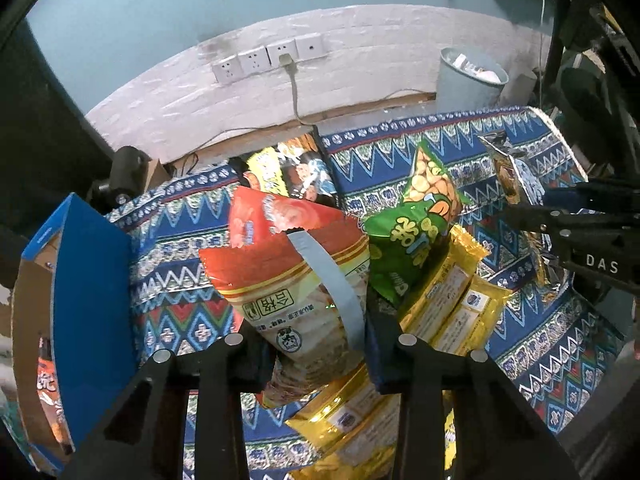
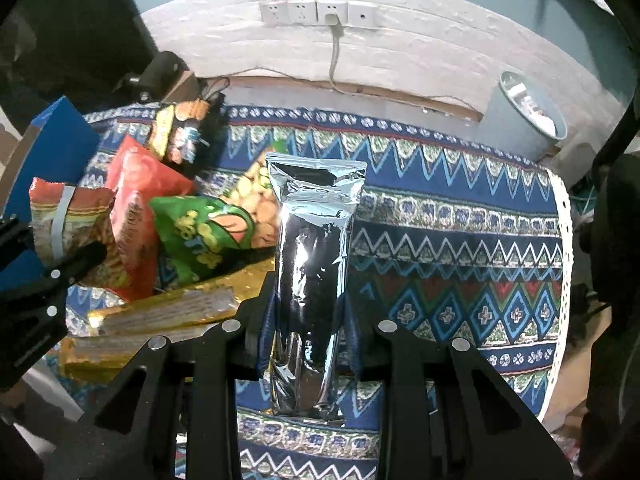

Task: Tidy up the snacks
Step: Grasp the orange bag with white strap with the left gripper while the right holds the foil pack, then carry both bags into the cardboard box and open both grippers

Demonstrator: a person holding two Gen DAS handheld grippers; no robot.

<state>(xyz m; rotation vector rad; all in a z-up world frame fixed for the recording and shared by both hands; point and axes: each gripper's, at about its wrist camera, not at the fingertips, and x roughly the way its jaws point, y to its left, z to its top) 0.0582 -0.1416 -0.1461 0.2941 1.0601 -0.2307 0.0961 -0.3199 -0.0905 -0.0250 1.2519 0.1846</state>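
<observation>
The left hand-held gripper (image 1: 320, 344) clamped a red-and-clear cracker bag (image 1: 304, 292); the right hand-held gripper (image 2: 308, 332) pinched a silver foil packet (image 2: 314, 248). Both packs hung beside the blue cardboard box (image 1: 92, 280), likely their next destination.

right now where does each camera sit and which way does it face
Left wrist view: on the left gripper, looking down at the patterned cloth; its jaws are shut on an orange-red cracker bag.
Right wrist view: on the right gripper, looking down; its jaws are shut on a silver foil pack.
Shared: wall sockets, grey bin, green snack bag, blue box; each shows the other gripper.
</observation>
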